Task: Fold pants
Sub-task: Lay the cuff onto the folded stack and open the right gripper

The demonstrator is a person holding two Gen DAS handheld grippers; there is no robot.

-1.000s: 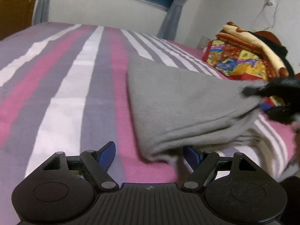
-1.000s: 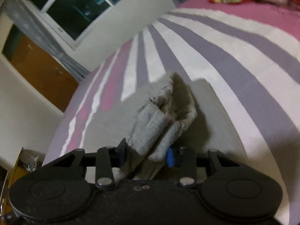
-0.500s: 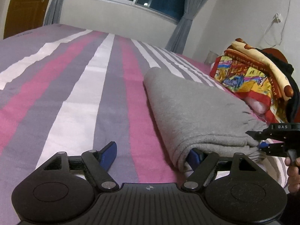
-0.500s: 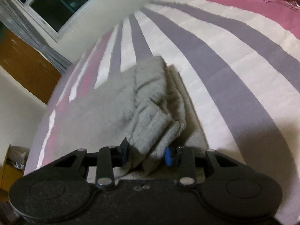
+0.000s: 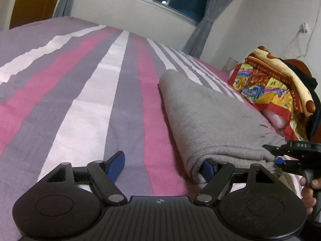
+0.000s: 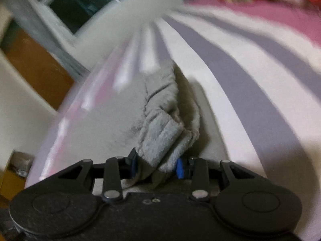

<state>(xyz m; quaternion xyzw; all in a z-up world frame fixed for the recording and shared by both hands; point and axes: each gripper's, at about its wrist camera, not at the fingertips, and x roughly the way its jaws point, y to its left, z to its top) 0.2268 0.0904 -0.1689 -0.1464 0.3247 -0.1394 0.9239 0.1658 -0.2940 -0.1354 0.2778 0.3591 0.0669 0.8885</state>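
Grey fleece pants (image 5: 210, 120) lie folded on the striped bed, right of centre in the left wrist view. My left gripper (image 5: 162, 165) is open at the fold's near left corner; its right finger is tucked under the cloth edge and its left finger rests on the bedspread. My right gripper (image 6: 156, 163) is shut on a bunched hem of the pants (image 6: 160, 138). It also shows at the far right of the left wrist view (image 5: 278, 158), at the fold's near right corner.
The bed has a pink, grey and white striped cover (image 5: 84, 92). A colourful folded blanket (image 5: 270, 84) lies at the right, beyond the pants. A window and curtains are on the far wall. A wooden door (image 5: 34, 2) is at the left.
The pants came down from a lifted, stretched state and now lie flat on the bed. My left gripper stayed open at the corner. My right gripper kept its hold and is moving, so its view is blurred.
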